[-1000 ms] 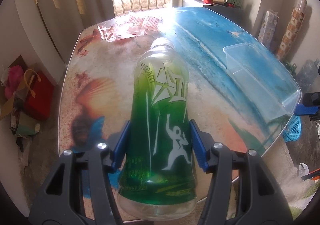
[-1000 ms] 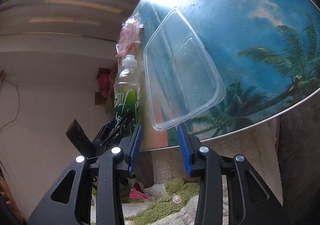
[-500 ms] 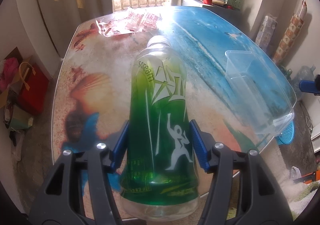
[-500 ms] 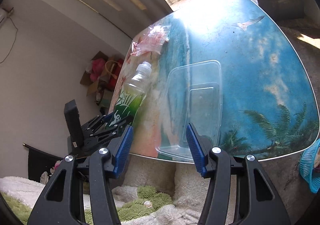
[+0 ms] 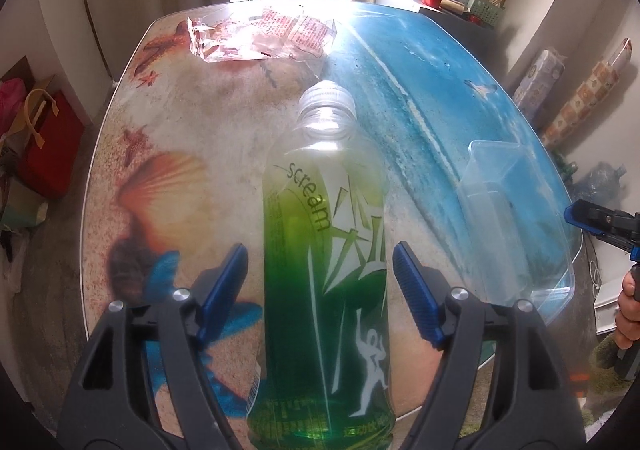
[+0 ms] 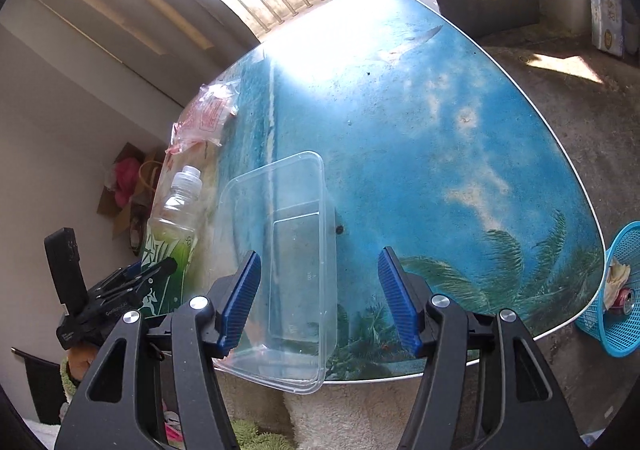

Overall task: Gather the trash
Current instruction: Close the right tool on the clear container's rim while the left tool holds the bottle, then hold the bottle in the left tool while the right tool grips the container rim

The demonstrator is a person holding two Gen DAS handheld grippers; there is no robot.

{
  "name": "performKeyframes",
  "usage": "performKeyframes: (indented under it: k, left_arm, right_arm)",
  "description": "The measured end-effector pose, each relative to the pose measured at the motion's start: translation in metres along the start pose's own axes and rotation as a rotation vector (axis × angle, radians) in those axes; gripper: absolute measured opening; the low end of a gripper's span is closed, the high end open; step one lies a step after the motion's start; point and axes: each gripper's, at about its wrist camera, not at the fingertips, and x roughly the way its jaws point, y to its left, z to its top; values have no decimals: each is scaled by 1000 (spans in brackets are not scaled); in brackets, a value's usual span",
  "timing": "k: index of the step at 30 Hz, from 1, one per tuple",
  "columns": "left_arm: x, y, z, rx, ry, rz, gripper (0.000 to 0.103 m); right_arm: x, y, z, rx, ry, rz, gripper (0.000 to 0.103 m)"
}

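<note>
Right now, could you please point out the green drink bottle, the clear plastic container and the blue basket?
green drink bottle [image 5: 320,270], left wrist view, on its label.
clear plastic container [image 6: 288,250], right wrist view, on its floor.
blue basket [image 6: 616,326], right wrist view, on its mesh wall.

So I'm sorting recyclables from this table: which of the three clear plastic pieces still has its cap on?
The green-labelled bottle, between the left gripper fingers. The food container is lidless; the wrapper is flat film.
</note>
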Motion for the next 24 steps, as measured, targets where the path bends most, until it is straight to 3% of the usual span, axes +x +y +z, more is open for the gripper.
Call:
performKeyframes:
  k: [8,17,24]
  left_arm:
    - [8,-4,-3,-1,70,-6,56]
    - [7,0,-7,-29,77,-20,55]
    - [4,-2,-10,-15,72,-21,55]
  right_arm:
    - [23,10,0,-62,28,-60,58]
    - [34,9,-1,-71,48,-84,37]
    - [36,10,-1,-81,56,-82,8]
